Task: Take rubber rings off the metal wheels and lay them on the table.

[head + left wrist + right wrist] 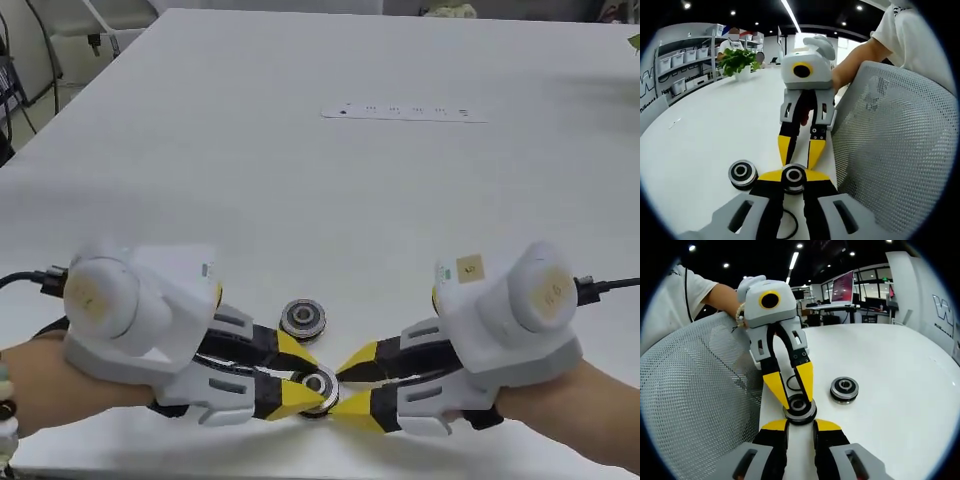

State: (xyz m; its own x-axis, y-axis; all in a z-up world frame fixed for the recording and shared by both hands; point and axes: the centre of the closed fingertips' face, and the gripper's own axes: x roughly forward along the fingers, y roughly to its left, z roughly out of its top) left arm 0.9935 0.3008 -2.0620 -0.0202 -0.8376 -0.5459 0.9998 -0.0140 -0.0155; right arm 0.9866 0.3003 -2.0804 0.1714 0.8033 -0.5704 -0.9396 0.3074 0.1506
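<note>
Jaws of the left gripper (303,378) and right gripper (352,382) clamp one metal wheel (317,384) between them on the tabletop (300,200), so stripping its rubber ring looks underway, and next one side should hold while the other peels.

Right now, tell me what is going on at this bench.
A person holds the left tongs and right tongs, both closed from opposite sides on one small metal wheel with a black rubber rim at the near edge of the white table. A second, matching wheel lies just beyond it. One thin black rubber ring already lies loose on the table.
</note>
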